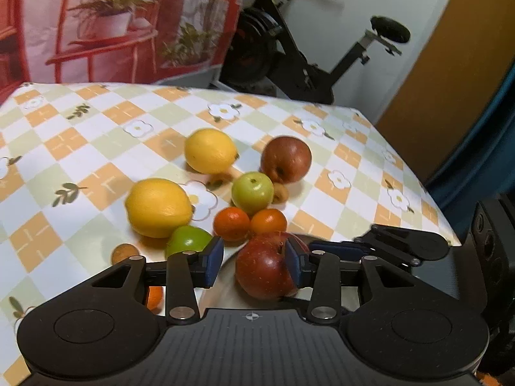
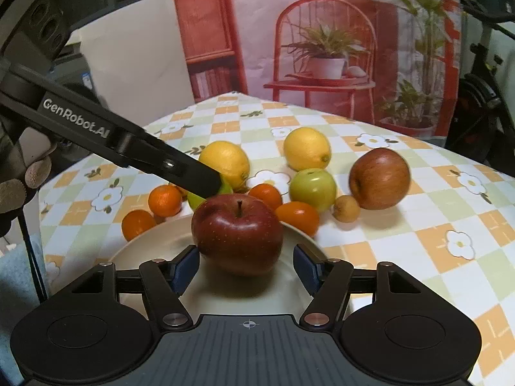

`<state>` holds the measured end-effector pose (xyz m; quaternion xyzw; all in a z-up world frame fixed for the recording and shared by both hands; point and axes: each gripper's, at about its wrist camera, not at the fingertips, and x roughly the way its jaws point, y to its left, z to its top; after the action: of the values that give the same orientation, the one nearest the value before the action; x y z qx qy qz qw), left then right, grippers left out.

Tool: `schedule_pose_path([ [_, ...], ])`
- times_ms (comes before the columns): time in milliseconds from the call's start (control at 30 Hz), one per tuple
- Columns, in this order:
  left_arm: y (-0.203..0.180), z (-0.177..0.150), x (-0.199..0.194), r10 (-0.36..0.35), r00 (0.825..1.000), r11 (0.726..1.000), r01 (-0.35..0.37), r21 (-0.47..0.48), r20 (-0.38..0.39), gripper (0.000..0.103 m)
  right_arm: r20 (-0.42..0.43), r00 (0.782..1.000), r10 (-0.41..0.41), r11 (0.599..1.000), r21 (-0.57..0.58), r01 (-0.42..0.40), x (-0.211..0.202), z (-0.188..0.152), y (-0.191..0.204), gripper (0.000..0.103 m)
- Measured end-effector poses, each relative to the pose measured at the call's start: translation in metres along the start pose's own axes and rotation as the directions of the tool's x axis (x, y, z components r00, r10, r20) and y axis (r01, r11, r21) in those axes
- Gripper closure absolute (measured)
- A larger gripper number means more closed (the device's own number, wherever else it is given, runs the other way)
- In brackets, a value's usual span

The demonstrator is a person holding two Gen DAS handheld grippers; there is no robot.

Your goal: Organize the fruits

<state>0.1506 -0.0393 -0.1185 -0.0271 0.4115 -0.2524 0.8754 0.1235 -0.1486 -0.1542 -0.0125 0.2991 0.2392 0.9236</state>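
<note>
A dark red apple [image 2: 238,231] sits on a cream plate [image 2: 154,244]; it also shows in the left wrist view [image 1: 264,267]. My right gripper [image 2: 246,267] is open, its blue pads either side of the apple and apart from it. My left gripper [image 1: 254,262] is open over the plate, its right pad against the apple. Beyond lie two lemons [image 2: 225,160] [image 2: 305,148], a second red apple [image 2: 379,178], two green apples [image 2: 312,188], several small oranges [image 2: 164,199] and a small brown fruit [image 2: 346,208].
The table has a checked flower-print cloth [image 2: 434,257]. Its right edge [image 1: 418,173] shows in the left wrist view, with an exercise bike [image 1: 289,48] behind it. A printed backdrop [image 2: 322,48] hangs behind the table.
</note>
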Motion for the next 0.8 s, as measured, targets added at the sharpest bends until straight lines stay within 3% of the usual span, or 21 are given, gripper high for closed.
schedule_pose_path([
  [267, -0.001, 0.0, -0.03, 0.126, 0.987, 0.992, -0.125, -0.022, 0.096, 0.055, 0.045, 0.998, -0.032, 0.998, 0.049, 0.03, -0.031, 0.004, -0.015, 0.042],
  [367, -0.002, 0.001, -0.038, 0.183, 0.976, 0.983, -0.181, -0.026, 0.118, 0.05, 0.061, 0.997, -0.051, 0.997, 0.065, 0.048, -0.039, 0.006, -0.02, 0.042],
  [800, -0.001, -0.014, -0.062, 0.314, 0.927, 0.949, -0.304, -0.08, 0.208, 0.05, 0.138, 0.985, -0.102, 0.989, 0.121, 0.085, -0.051, 0.008, -0.026, 0.042],
])
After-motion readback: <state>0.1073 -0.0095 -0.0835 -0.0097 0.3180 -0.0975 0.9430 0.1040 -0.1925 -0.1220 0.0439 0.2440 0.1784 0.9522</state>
